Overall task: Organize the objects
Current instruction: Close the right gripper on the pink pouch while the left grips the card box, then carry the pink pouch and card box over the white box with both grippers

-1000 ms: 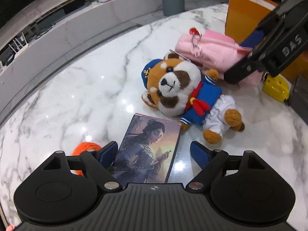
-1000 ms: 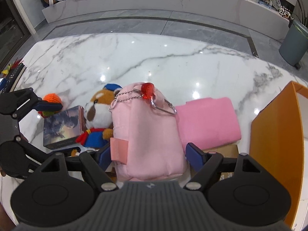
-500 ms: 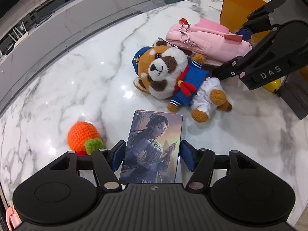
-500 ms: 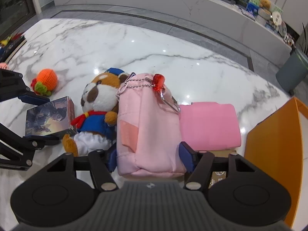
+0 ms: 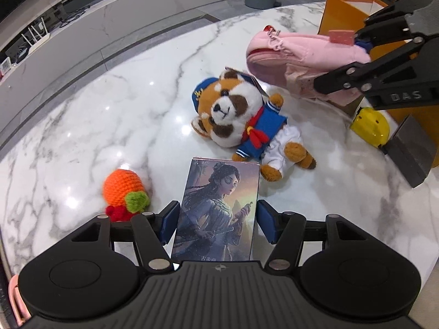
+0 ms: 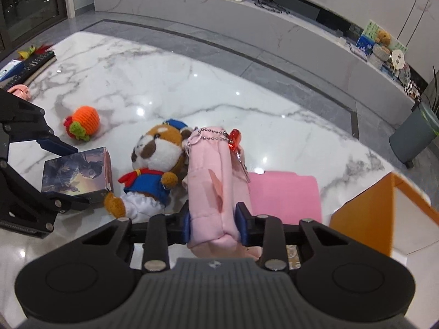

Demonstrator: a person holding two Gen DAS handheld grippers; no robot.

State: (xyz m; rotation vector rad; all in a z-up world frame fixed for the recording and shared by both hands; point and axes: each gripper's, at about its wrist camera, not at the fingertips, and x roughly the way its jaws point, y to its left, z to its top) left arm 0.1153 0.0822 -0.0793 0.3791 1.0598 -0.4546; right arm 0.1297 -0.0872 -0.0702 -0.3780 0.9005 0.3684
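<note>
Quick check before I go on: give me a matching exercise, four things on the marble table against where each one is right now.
Things:
1. picture box
2. pink pouch
3. plush toy
4. crochet orange

Places:
A. lying on the table beyond the box
B. in the right gripper
C. on the table left of the box
D. between the left gripper fingers

Pairs: 1-D, 2-B, 3-A, 4-C

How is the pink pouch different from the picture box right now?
The pink pouch is soft fabric with a bead chain; the picture box is stiff and printed. The pouch is squeezed narrow in the right gripper; the box keeps its shape between the left gripper pads. Shared: each sits in a gripper.
</note>
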